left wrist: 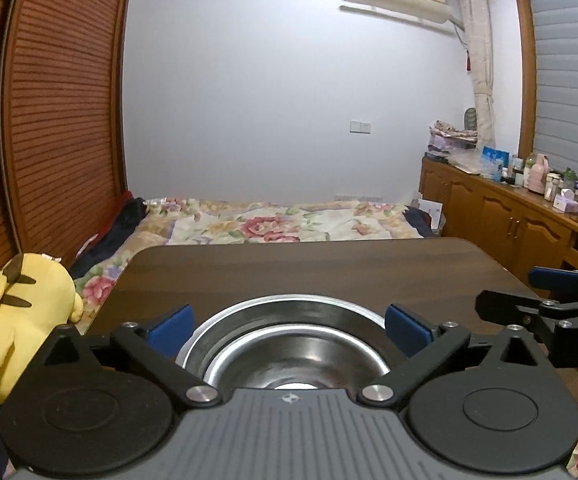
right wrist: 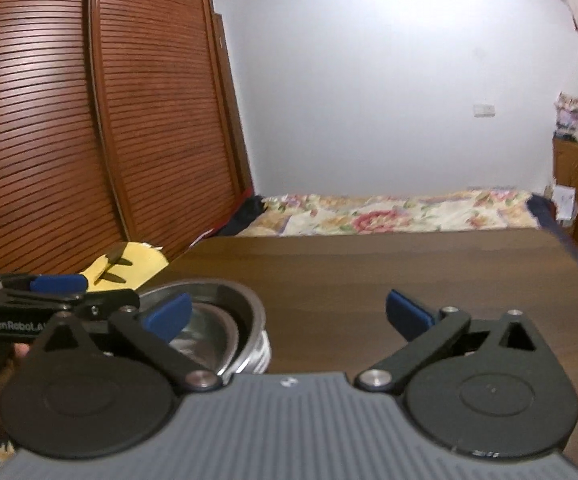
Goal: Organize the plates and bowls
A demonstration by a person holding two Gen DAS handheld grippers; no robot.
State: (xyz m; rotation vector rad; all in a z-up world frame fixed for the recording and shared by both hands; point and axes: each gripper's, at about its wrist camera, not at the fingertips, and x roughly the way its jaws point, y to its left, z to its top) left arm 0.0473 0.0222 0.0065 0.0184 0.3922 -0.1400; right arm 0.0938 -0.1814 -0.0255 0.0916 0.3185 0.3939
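Observation:
A stainless steel bowl (left wrist: 289, 344) sits on the dark wooden table (left wrist: 309, 268), right in front of my left gripper (left wrist: 287, 326). The left gripper is open, its blue pads (left wrist: 171, 330) on either side of the bowl, apart from its rim. In the right wrist view the same bowl (right wrist: 225, 320) stands at the left, nested on a white-sided dish below it. My right gripper (right wrist: 289, 316) is open and empty above the table (right wrist: 369, 272), to the right of the bowl. The right gripper shows in the left wrist view (left wrist: 545, 304) at the right edge.
A yellow plush toy (left wrist: 17, 320) lies left of the table. A bed with a floral cover (left wrist: 273, 224) is behind the table. A wooden wardrobe (right wrist: 89, 120) stands on the left, and a cluttered wooden cabinet (left wrist: 529, 208) on the right.

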